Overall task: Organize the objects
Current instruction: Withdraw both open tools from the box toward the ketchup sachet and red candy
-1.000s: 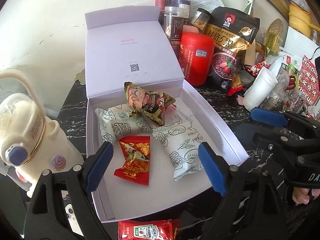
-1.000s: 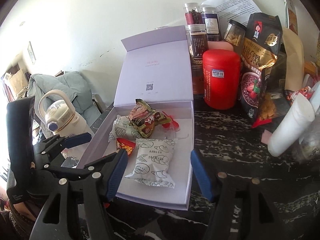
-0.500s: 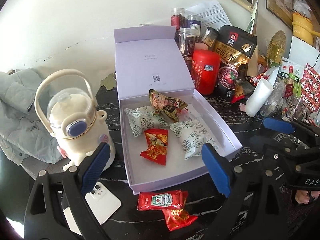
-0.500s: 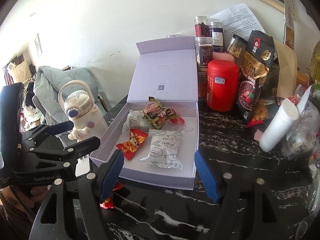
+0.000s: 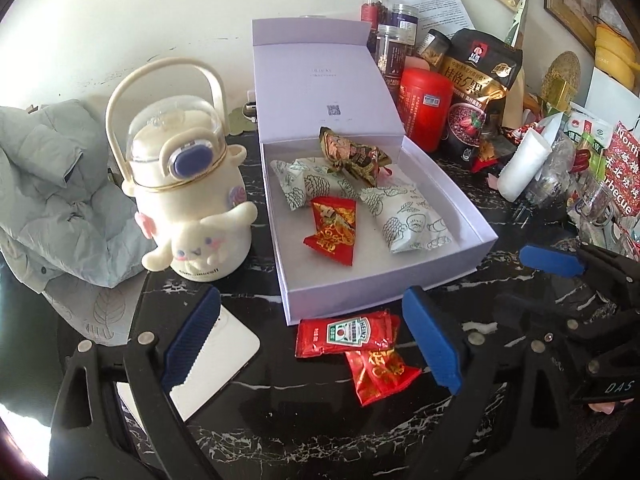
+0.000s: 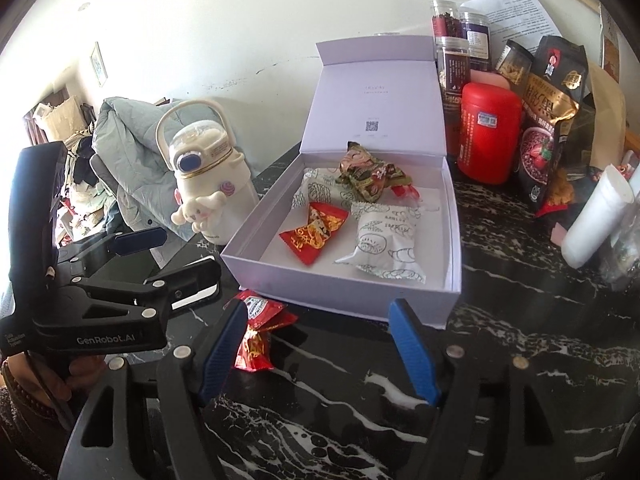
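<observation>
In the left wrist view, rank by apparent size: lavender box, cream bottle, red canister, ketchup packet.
1. lavender box
2. cream bottle
3. red canister and ketchup packet: look roughly alike; the packet lies nearer the camera, so I won't rank them.

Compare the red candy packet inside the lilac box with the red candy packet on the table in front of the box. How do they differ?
The red candy packet in the box lies alone on the floor of the lilac box. The red candy packet on the table lies outside, on the black marble table, partly under a ketchup sachet. Both are red with gold print.
</observation>
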`<action>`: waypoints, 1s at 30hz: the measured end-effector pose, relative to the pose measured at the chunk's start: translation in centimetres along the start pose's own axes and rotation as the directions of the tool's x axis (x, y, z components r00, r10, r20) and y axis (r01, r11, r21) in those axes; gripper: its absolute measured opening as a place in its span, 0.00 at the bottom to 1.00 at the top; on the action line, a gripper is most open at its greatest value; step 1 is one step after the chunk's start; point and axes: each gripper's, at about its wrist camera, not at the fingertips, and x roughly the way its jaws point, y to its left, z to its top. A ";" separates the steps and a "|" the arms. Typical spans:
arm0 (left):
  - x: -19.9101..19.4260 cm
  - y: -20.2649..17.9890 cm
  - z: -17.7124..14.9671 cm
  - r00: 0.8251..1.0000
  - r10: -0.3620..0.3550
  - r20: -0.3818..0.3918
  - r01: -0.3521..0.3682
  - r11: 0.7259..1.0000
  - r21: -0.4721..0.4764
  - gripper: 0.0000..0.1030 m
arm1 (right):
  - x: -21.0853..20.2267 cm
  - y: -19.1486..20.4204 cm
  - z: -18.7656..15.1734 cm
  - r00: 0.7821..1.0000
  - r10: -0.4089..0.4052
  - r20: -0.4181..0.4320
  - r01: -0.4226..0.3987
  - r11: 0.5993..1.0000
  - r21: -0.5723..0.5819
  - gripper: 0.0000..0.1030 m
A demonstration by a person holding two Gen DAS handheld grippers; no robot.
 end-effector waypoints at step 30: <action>3.5 4.0 -5.8 0.991 -0.052 -0.125 0.049 0.999 -0.023 0.89 | 7.4 3.0 -2.7 0.985 0.087 -0.147 -0.090 0.996 -0.014 0.72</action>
